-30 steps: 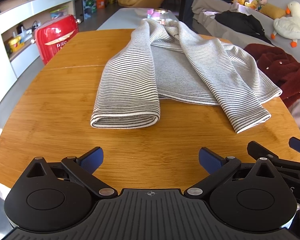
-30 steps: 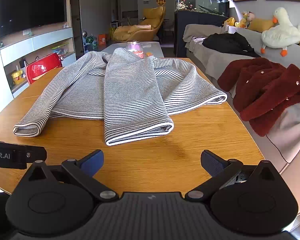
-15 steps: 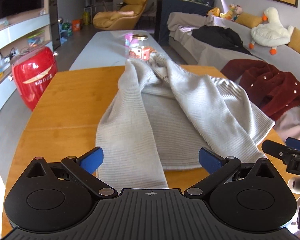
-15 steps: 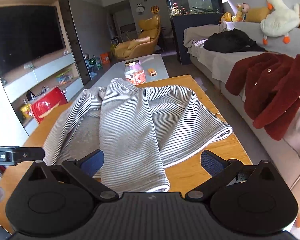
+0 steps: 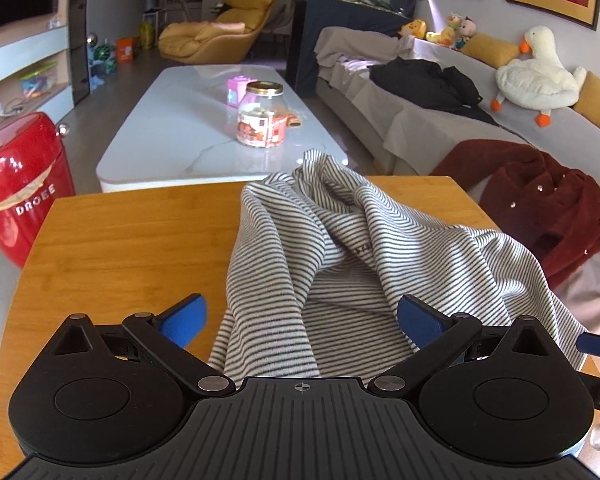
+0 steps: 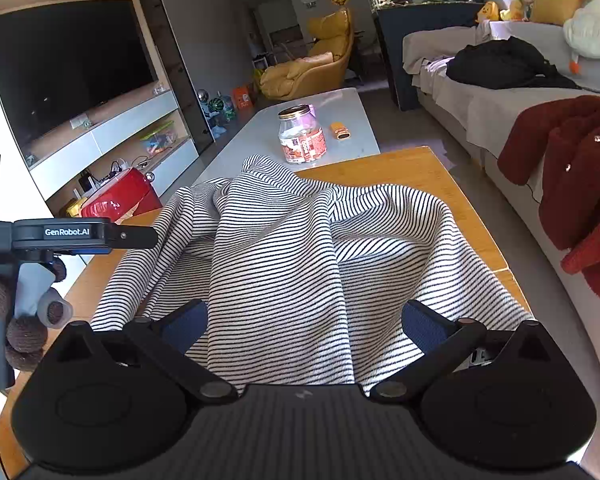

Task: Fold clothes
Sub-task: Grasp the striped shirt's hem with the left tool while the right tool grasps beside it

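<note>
Both my grippers are low over the wooden table (image 5: 112, 240) right now, side by side. The left gripper (image 5: 300, 322) has its jaws spread wide, blue pads (image 5: 182, 318) well apart, nothing clamped. Between those jaws and running ahead of them lies the striped top (image 5: 340, 264), bunched and rumpled, one folded sleeve reaching back under the gripper body. The left-hand pad sits over bare wood just beside the cloth; the right-hand pad is over the fabric.

Over on my right gripper (image 6: 304, 322), same story: jaws wide open, gripping nothing, and the striped top (image 6: 284, 256) fills the whole gap between them, a long folded panel running straight toward me down the middle. Both pads there sit over cloth; whether they touch it I cannot tell. To the left of these jaws I can see the side of my left gripper (image 6: 80, 234), with a hand in a brown knitted glove (image 6: 24, 336) below it.

Beyond the jaws, past the table's far edge, a jar (image 5: 262, 114) stands on a white low table (image 5: 172, 132). Off to the right of the jaws, a dark red coat (image 6: 572, 184) lies on the sofa (image 5: 440, 128).
</note>
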